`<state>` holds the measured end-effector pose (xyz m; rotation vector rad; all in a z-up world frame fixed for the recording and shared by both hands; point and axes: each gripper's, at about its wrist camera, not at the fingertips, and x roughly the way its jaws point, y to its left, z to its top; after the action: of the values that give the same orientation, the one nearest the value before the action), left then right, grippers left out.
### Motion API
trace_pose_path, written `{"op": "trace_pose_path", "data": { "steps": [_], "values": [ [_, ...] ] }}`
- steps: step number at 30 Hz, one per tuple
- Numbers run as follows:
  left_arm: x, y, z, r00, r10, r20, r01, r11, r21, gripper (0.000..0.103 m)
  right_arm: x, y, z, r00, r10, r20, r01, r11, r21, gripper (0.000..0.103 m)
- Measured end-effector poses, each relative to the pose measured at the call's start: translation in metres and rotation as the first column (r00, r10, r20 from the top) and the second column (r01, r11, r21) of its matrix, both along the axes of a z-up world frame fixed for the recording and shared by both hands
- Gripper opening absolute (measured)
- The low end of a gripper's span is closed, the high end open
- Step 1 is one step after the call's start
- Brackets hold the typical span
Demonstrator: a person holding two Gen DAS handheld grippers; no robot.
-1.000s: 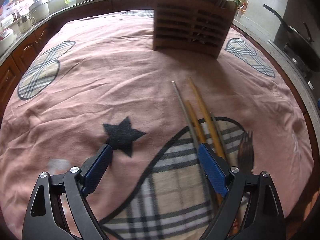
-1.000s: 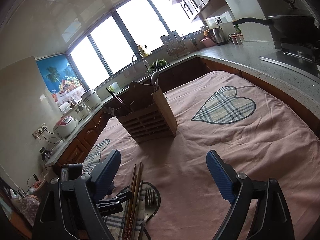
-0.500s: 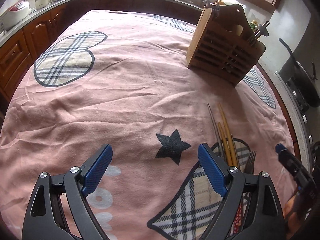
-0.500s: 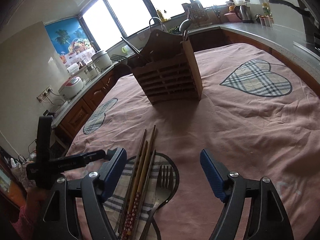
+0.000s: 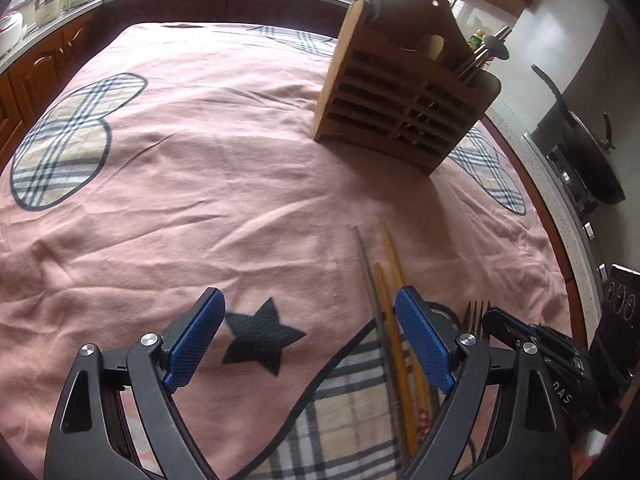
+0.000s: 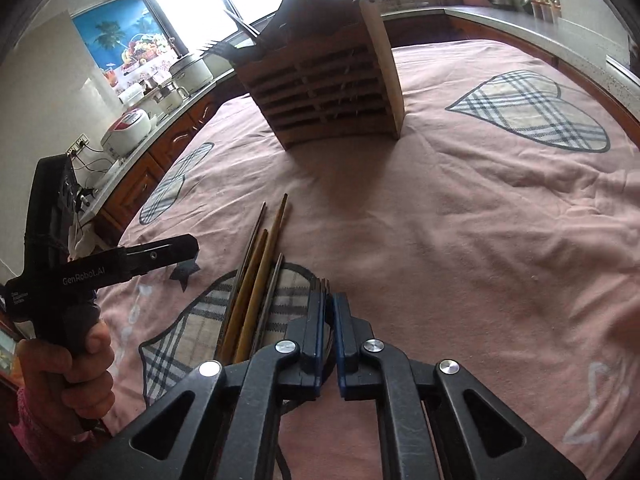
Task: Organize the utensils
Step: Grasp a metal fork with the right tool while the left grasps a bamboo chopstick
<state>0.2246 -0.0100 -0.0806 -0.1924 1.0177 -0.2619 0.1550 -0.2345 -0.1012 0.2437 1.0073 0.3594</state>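
Two handheld grippers are working over a surface (image 5: 240, 168) draped in a pink cloth with plaid heart patches.

In the right wrist view, the right gripper (image 6: 328, 320), at the lower centre of the frame, is sitting with its blue fingers (image 6: 318, 320) drawn together; they have just been closing. A metal fork (image 6: 320, 285) is lying with its tines poking out just above the fingertips, and the fingers appear to be pinching its neck, though the contact itself is hidden.

In the left wrist view, the left gripper (image 5: 310, 340), at the bottom of the frame, is hanging with its fingers spread wide and holding nothing.

The fork looks thin, stiff and light, with a smooth metal finish that is likely slippery; a hold on the flat neck or handle, away from the tines, seems safest.

Beside it, a bundle of chopsticks (image 6: 256, 280) is lying side by side on a plaid patch. Some are pale bamboo, others dark or metallic. They are probably light, rigid and prone to rolling.

A slatted wooden utensil holder (image 6: 320, 84) is standing upright at the top centre, well apart from them, with utensils already sticking out of it.
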Motion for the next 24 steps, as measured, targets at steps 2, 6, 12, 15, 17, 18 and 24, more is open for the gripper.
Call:
{"op": "trace_pose_path", "data": {
  "steps": [2, 6, 12, 15, 17, 18, 24],
  "values": [
    [0.007, -0.014, 0.006, 0.999, -0.031, 0.020, 0.031, 1.000, -0.006, 0.088, 0.006, -0.011, 0.004, 1.000, -0.025, 0.015, 0.025, 1.000, -0.012, 0.003],
    [0.023, -0.046, 0.012, 0.992, -0.119, 0.051, 0.117, 0.992, 0.041, 0.078, 0.016, -0.037, 0.005, 0.996, -0.081, 0.026, 0.082, 0.996, -0.040, 0.003],
    [0.046, -0.077, -0.008, 0.981, -0.189, -0.032, 0.192, 0.973, 0.132, 0.049, 0.022, -0.052, 0.003, 0.995, -0.094, 0.024, 0.095, 0.995, -0.038, 0.005],
    [0.046, -0.084, -0.012, 0.978, -0.208, -0.030, 0.210, 0.962, 0.172, 0.048, 0.021, -0.052, 0.003, 0.995, -0.094, 0.017, 0.094, 0.995, -0.030, 0.009],
    [0.046, -0.087, -0.012, 0.975, -0.219, -0.025, 0.220, 0.957, 0.188, 0.038, 0.020, -0.055, 0.000, 0.995, -0.097, 0.005, 0.097, 0.995, -0.015, 0.009],
    [0.046, -0.088, -0.013, 0.973, -0.230, -0.030, 0.231, 0.955, 0.187, 0.029, 0.020, -0.056, -0.001, 0.995, -0.101, -0.003, 0.101, 0.995, -0.006, 0.009],
    [0.044, -0.088, -0.013, 0.965, -0.262, -0.026, 0.263, 0.951, 0.165, 0.009, 0.019, -0.058, -0.009, 0.994, -0.107, -0.037, 0.109, 0.993, 0.045, 0.010]
  ]
}}
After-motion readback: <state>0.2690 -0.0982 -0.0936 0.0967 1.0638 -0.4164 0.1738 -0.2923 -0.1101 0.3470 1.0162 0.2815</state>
